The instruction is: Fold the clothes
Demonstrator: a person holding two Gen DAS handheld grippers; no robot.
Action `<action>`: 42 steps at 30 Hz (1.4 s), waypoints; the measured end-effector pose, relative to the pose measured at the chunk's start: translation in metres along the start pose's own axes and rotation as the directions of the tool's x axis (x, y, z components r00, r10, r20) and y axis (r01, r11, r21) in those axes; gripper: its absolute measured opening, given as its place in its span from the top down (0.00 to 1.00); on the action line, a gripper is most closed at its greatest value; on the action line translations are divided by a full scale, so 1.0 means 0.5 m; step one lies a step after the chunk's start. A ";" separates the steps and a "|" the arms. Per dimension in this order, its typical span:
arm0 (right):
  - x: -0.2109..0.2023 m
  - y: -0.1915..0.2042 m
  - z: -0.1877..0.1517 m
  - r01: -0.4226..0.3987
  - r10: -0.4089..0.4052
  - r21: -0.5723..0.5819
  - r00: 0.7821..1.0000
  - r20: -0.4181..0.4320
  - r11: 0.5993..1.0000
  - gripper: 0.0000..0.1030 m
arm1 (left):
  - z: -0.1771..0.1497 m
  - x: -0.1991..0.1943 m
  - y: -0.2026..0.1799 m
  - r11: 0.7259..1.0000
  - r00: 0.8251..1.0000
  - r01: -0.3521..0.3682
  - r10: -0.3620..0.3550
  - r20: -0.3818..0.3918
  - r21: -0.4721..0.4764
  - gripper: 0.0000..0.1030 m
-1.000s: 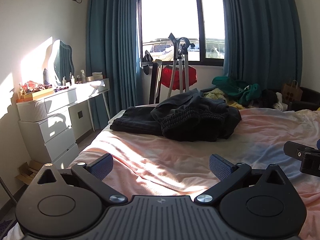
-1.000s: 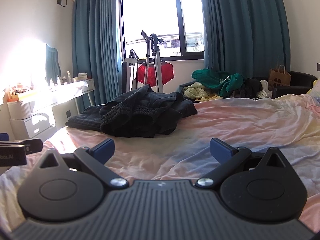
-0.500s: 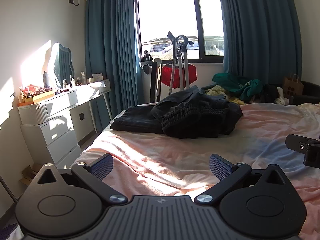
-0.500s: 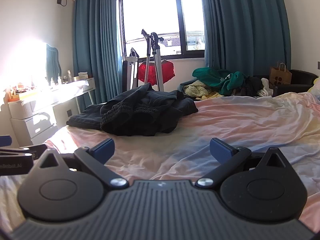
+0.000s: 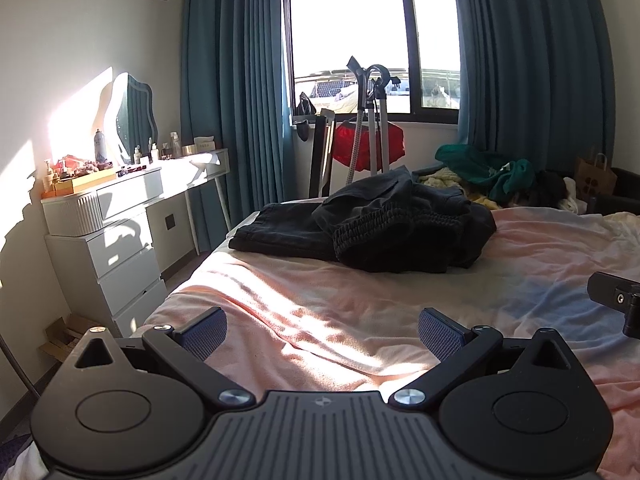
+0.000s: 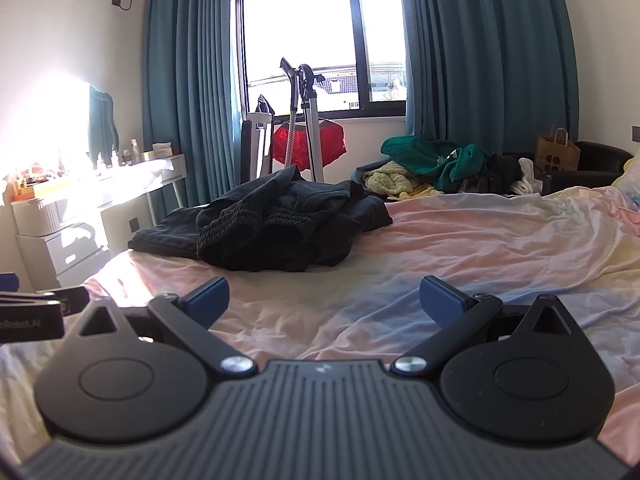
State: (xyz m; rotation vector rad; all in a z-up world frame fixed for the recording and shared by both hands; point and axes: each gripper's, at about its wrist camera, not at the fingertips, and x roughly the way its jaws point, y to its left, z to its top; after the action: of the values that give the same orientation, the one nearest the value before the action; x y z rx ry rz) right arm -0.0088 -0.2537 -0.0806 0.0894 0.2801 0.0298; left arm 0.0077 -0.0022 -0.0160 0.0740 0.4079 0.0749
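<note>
Both grippers hover low over the near part of the bed [image 5: 320, 320], side by side, and neither holds anything. The left gripper [image 5: 322, 332] has its jaws spread wide, and so does the right gripper [image 6: 324, 300] — only rumpled pink sheet shows between the blue pads on either one.

The clothes to be folded are well apart from them, up toward the far end of the bed near the window: a crumpled heap of dark clothes [image 5: 404, 236] with a ribbed elastic waistband facing this way. Beside it, to the left, lies a flatter dark piece [image 5: 280, 230] that looks folded already, though I can't be sure; the heap seems to rest against its edge.

The trouble I'd expect comes from that heap being bunched. A pinch into the middle could catch several layers at once, or more than one garment, and drag the neat piece out of shape. The loose sheet is another snag: a low approach might nip the bedding along with the cloth. Going for the waistband looks the safer hold.
</note>
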 end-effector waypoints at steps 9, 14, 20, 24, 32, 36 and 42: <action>-0.017 -0.011 0.008 0.017 -0.017 0.020 0.999 0.028 1.000 0.00 | -0.019 0.021 -0.014 0.997 0.999 -0.047 0.048 -0.014 0.056 0.00; -0.025 -0.033 0.014 0.031 -0.032 0.057 0.999 0.015 0.998 0.00 | -0.003 0.065 -0.027 0.997 0.996 -0.048 0.053 -0.073 0.063 0.01; -0.021 -0.069 0.018 0.078 -0.075 0.108 0.997 -0.034 0.991 0.00 | 0.047 0.163 -0.049 0.996 0.990 -0.080 0.084 -0.115 0.038 0.01; -0.003 -0.091 0.014 0.091 -0.080 0.157 0.994 -0.078 0.983 0.00 | 0.074 0.250 -0.082 0.995 0.988 -0.079 0.087 -0.124 0.063 0.01; 0.037 -0.113 -0.004 0.122 -0.101 0.181 0.987 -0.122 0.976 0.00 | 0.115 0.475 -0.179 0.989 0.974 -0.038 0.069 -0.215 0.142 0.11; 0.061 -0.110 -0.018 0.174 -0.154 0.159 0.980 -0.127 0.972 0.00 | 0.172 0.540 -0.211 0.998 0.997 -0.028 0.032 -0.076 0.052 0.02; 0.112 -0.104 -0.043 0.193 -0.177 0.117 0.975 -0.131 0.974 0.00 | 0.206 0.663 -0.296 0.987 0.998 -0.053 0.058 -0.033 0.153 0.07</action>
State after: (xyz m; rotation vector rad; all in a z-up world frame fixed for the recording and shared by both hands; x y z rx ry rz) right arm 0.0399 -0.3015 -0.1213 0.1906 0.4097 -0.1695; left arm 0.3605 -0.1263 -0.0647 0.2345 0.4481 0.1002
